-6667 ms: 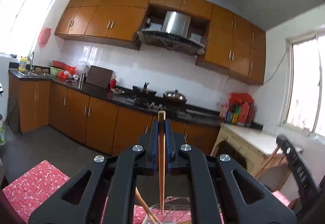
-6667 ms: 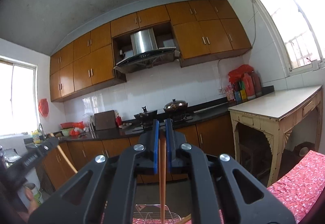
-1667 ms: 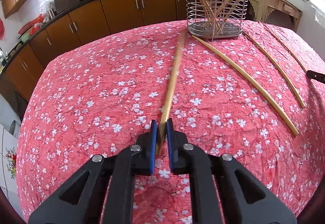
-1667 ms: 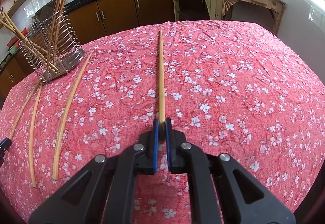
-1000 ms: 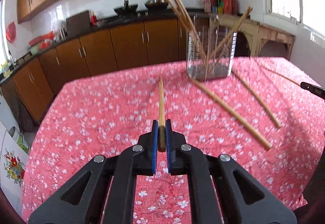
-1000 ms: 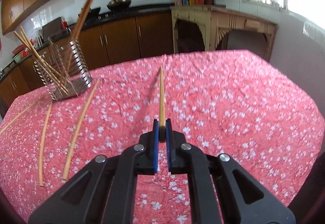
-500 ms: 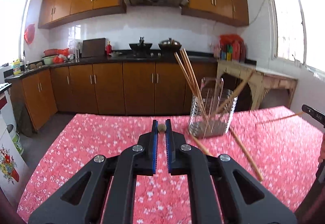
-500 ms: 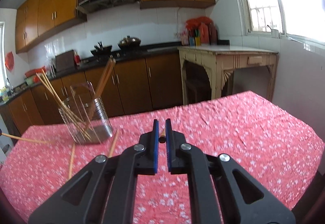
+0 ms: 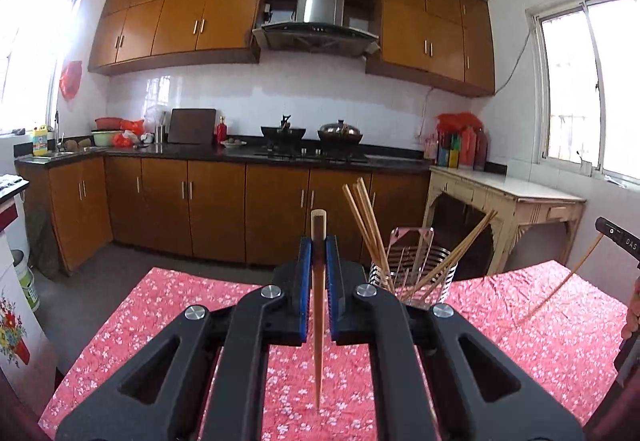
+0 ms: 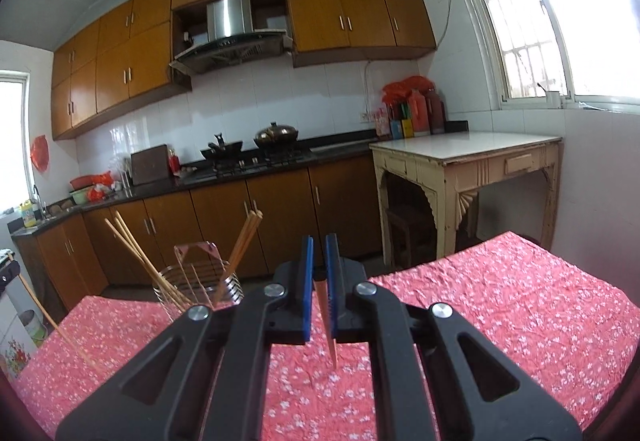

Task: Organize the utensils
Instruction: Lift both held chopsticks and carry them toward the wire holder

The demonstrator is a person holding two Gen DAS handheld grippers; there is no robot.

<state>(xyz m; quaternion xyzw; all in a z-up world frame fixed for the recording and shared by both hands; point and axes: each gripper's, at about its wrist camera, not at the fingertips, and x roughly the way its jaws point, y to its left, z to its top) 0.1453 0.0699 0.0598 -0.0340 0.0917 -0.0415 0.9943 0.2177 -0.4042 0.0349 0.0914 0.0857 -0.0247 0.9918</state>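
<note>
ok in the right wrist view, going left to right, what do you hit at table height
other gripper's chopstick → wire chopstick holder → right gripper shut on its chopstick → bare red floral tablecloth

"DAS" on right gripper [image 9: 618, 237]

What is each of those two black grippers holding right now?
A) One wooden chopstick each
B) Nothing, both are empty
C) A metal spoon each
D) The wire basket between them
A: the left gripper is shut on a chopstick hanging point-down, and the right gripper pinches another chopstick the same way.
</note>
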